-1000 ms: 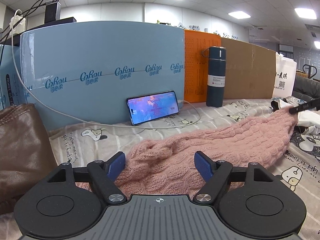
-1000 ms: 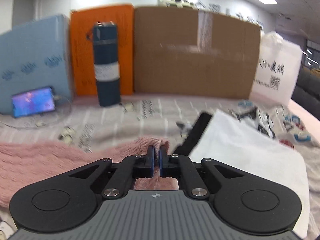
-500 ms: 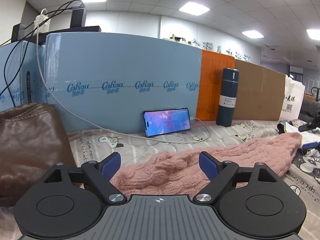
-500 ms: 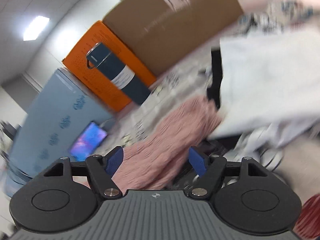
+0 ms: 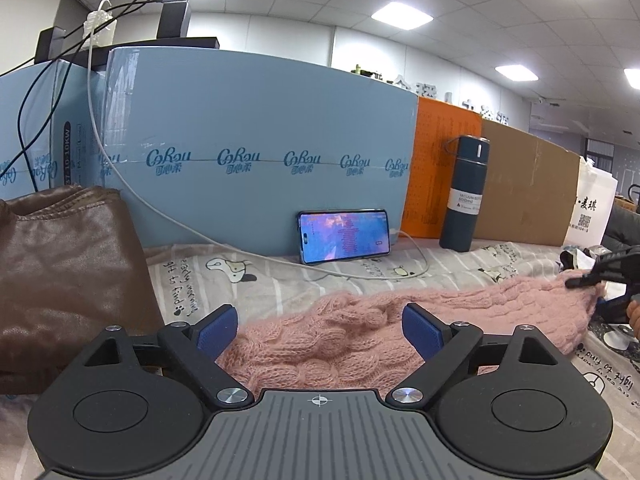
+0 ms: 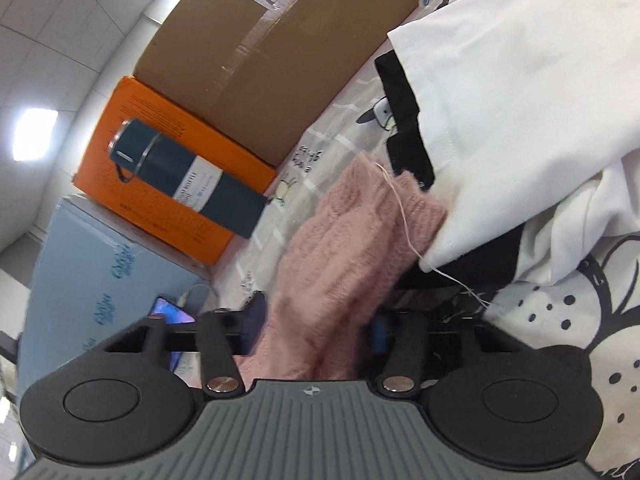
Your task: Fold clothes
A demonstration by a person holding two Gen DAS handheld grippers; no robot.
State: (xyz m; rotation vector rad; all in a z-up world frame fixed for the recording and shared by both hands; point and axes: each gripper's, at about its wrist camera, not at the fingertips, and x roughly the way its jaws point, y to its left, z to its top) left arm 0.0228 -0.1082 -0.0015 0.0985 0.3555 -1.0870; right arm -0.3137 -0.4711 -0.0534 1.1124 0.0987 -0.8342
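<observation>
Both pairs of jaws have pink knit between them, but they stand differently. On the left gripper (image 5: 319, 332) the jaws are wide apart and opening, the blue pads (image 5: 420, 330) clear of the pink sweater (image 5: 360, 332) that lies bunched between them. On the right gripper (image 6: 318, 328) the jaws are closing around the sweater's (image 6: 340, 248) far end; the wool fills the gap and brushes both pads, though blur hides whether they are pressing on it.

Only the left wrist view shows the whole length: the sweater stretches across the patterned bedsheet (image 5: 280, 280) to the right edge, where the right gripper (image 5: 600, 284) meets its end. That view also shows a brown leather garment (image 5: 60, 280) piled just left of the left gripper, a phone (image 5: 344, 236) propped against a blue box (image 5: 256, 152) with a white cable (image 5: 412, 268) looping over the sheet, and a dark flask (image 5: 464, 196) before an orange box (image 5: 444, 160).

Only the right wrist view, rolled hard sideways, shows the crowding at the other end: a white garment (image 6: 520, 120) overlaps the sweater's tip, with a black strip (image 6: 404, 120) beside it and a loose thread (image 6: 404, 220) trailing across.

Bare sheet lies open between the sweater and the boxes.
</observation>
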